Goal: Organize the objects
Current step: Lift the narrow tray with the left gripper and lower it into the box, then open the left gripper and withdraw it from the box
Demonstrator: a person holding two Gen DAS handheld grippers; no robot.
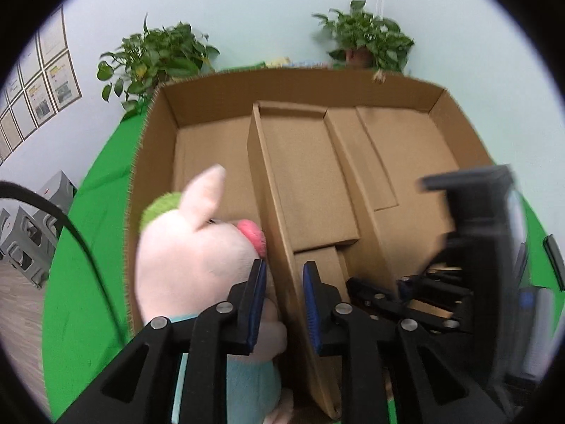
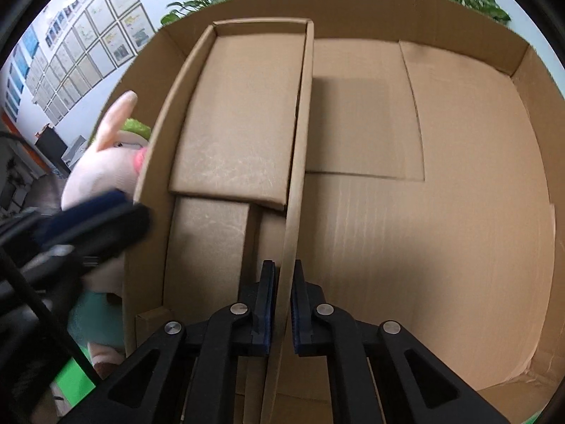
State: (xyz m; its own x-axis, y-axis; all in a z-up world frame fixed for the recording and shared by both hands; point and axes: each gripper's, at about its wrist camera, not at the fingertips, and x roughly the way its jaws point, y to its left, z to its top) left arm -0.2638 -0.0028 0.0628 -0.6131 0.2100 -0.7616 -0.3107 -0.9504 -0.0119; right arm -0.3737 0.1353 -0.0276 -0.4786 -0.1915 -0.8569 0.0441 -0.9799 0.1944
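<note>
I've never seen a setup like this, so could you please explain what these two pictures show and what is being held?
There is no robot here. A person carries a two-finger gripper in each hand, each with a fisheye camera looking along its fingers. One picture is from the left gripper, the other from the right gripper. On a green cloth sits a cardboard box with a cardboard insert inside. A plush stands beside the insert, seemingly inside the box. The right gripper is shut on the insert's right wall. The left one straddles its left wall; I cannot tell whether it pinches.
</note>
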